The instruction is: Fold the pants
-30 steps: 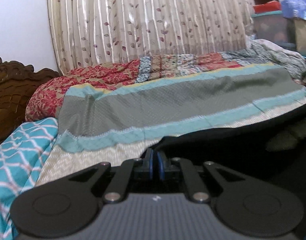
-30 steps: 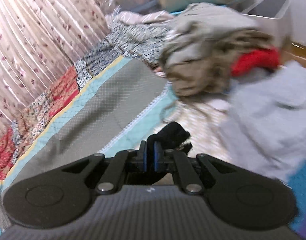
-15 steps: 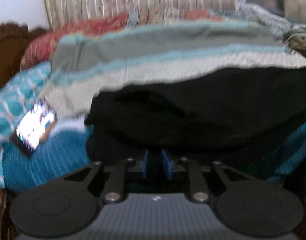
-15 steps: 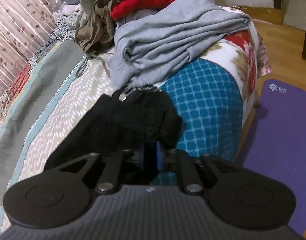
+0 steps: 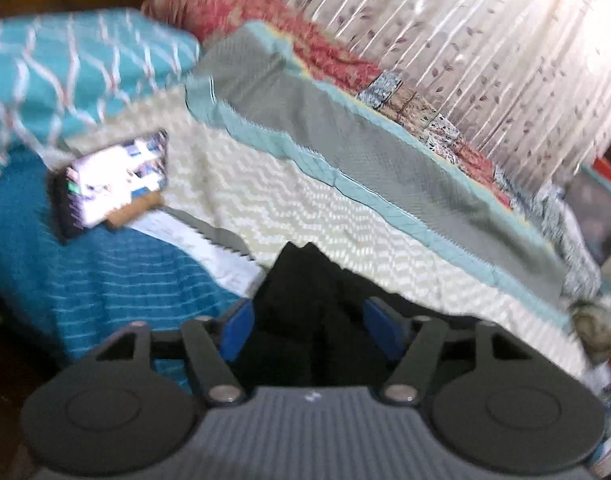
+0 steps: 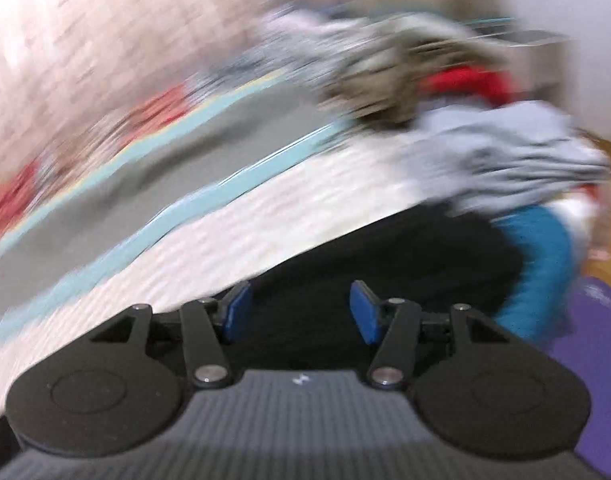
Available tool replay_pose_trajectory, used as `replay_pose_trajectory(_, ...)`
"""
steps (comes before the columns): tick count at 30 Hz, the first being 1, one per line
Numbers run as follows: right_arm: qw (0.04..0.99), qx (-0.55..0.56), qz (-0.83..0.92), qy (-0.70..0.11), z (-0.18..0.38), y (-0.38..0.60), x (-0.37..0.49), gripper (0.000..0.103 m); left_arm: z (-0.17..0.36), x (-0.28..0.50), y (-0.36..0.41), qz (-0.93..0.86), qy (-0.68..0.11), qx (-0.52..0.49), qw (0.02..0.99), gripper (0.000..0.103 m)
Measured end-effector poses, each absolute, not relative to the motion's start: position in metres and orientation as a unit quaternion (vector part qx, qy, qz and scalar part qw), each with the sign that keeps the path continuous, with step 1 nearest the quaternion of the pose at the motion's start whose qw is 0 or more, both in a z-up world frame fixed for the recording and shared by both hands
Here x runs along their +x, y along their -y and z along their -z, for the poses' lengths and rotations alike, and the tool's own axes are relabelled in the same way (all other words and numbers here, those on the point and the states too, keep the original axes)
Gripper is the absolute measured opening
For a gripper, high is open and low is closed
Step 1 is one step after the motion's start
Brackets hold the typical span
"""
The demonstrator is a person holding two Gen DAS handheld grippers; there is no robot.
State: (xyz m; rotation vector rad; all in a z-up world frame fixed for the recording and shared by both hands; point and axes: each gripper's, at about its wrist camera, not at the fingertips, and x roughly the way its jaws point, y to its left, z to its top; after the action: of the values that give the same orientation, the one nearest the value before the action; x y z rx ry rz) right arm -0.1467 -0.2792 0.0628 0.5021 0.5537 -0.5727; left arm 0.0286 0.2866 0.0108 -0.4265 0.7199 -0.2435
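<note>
bed [image 5: 313, 216] fills both views, curtain [image 5: 485, 40] upper right in the left view. black pants [image 5: 305, 292] lie bottom centre on it. phone [image 5: 113, 180] glows mid-left. left gripper [image 5: 311, 330] and right gripper [image 6: 299, 312] spread wide, holding nothing.

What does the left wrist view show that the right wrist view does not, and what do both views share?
Only the left wrist view shows the lit phone screen, the teal lattice-patterned pillow and the sharp leaf-print pleated curtain.

Only the right wrist view, heavily blurred, shows the grey sweater, the red garment on the clothes heap and the purple floor mat.

Both show the black pants lying on the striped grey and teal bedspread, with the left gripper and right gripper open.
</note>
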Motion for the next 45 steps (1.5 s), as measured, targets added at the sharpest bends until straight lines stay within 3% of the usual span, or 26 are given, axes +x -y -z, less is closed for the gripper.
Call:
replay_pose_trajectory(1, 0.897, 0.232, 0.251, -0.281, -0.059, 0.264, -0.136, 0.057, -0.003, 0.042, -0.284, 0.117, -0.364, -0.217, 0.898, 0.081)
replay_pose_trajectory(4, 0.905, 0.211, 0.183, -0.320, -0.042, 0.215, -0.105, 0.057, 0.025, 0.074, -0.276, 0.122, -0.412, -0.251, 0.867, 0.078)
replay_pose_trajectory(5, 0.905, 0.207, 0.166, -0.334, -0.038, 0.204, -0.100, 0.057, 0.034, 0.081, -0.273, 0.112, -0.426, -0.262, 0.859, 0.072)
replay_pose_trajectory(6, 0.903, 0.204, 0.146, -0.349, -0.032, 0.190, -0.091, 0.057, 0.040, 0.085, -0.272, 0.102, -0.431, -0.266, 0.856, 0.047)
replay_pose_trajectory(9, 0.901, 0.179, 0.092, -0.384, -0.029, 0.159, -0.068, 0.056, 0.035, 0.076, -0.269, 0.101, -0.404, -0.270, 0.868, 0.028)
replay_pose_trajectory(15, 0.916, 0.131, -0.065, -0.374, -0.063, 0.102, -0.023, 0.056, 0.003, 0.014, -0.283, 0.143, -0.332, -0.261, 0.895, 0.016)
replay_pose_trajectory(21, 0.879, 0.133, -0.235, -0.393, -0.063, 0.017, 0.027, 0.056, 0.032, -0.013, -0.304, 0.090, -0.370, -0.259, 0.887, 0.019)
replay_pose_trajectory(23, 0.856, 0.126, -0.270, -0.424, -0.045, -0.015, 0.026, 0.056, 0.040, -0.014, -0.305, 0.077, -0.378, -0.257, 0.886, 0.029)
replay_pose_trajectory(25, 0.816, 0.108, -0.293, -0.487, -0.014, -0.047, 0.038, 0.056, 0.043, -0.014, -0.301, 0.050, -0.387, -0.229, 0.892, 0.054)
replay_pose_trajectory(26, 0.802, 0.080, -0.287, -0.518, 0.005, -0.062, 0.040, 0.056, 0.043, -0.014, -0.299, 0.037, -0.394, -0.212, 0.894, 0.058)
replay_pose_trajectory(29, 0.827, 0.023, -0.294, -0.479, 0.002, -0.074, 0.022, 0.057, 0.032, -0.019, -0.302, 0.029, -0.389, -0.193, 0.900, 0.057)
replay_pose_trajectory(35, 0.849, 0.127, -0.266, -0.439, -0.026, -0.001, 0.022, 0.057, -0.013, -0.020, -0.329, 0.054, -0.311, -0.283, 0.906, 0.057)
replay_pose_trajectory(40, 0.861, 0.206, -0.158, -0.437, -0.015, 0.087, -0.001, 0.057, -0.031, 0.004, -0.279, 0.130, -0.301, -0.251, 0.911, 0.057)
replay_pose_trajectory(45, 0.862, 0.271, -0.071, -0.423, -0.004, 0.153, -0.047, 0.057, -0.016, 0.017, -0.213, 0.182, -0.317, -0.173, 0.915, 0.057)
